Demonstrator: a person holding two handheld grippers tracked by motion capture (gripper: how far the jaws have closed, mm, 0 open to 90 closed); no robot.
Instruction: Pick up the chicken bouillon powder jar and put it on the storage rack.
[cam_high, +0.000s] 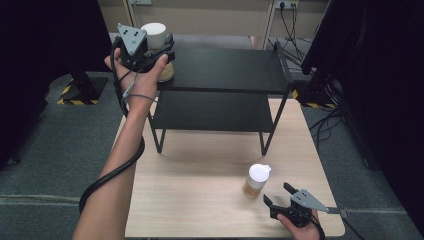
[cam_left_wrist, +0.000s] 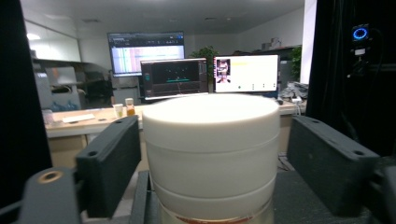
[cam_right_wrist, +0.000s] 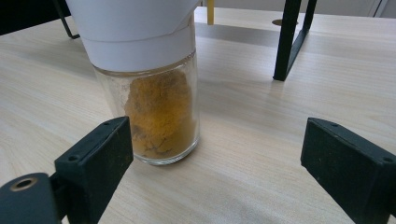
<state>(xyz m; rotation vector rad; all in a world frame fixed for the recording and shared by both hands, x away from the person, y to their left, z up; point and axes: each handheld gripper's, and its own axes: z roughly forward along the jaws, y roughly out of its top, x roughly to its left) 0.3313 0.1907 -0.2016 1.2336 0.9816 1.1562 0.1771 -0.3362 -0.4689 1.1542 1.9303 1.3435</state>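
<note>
The left gripper (cam_high: 159, 54) is raised to the left end of the rack's (cam_high: 225, 70) top shelf, where a jar (cam_high: 156, 37) with a white cap stands near the shelf's left edge. In the left gripper view the jaws stand on either side of the cap (cam_left_wrist: 211, 140); a visible gap remains between each pad and the cap, so the jaws are spread wider than the jar and grip nothing. The jar sits centred between them, upright, with a strip of glass visible below the cap. The person's left hand (cam_high: 140, 80) wraps the gripper body, and the cable (cam_high: 107, 175) trails down along the forearm. The right gripper (cam_high: 280, 196) rests low over the near right part of the table (cam_high: 200, 200), with the right hand (cam_high: 302, 229) at the table's near edge. Its jaws are spread wide and hold nothing. A second jar (cam_high: 256, 180), glass with a white flip cap and orange-brown powder (cam_right_wrist: 161, 119) inside, stands upright on the table just beyond and slightly left of the right gripper. In the right gripper view this jar (cam_right_wrist: 149, 88) stands near the left jaw, not centred in the opening; contact cannot be determined. One rack leg (cam_right_wrist: 288, 42) stands on the table beyond the jar. Both jars are well apart from each other.
</note>
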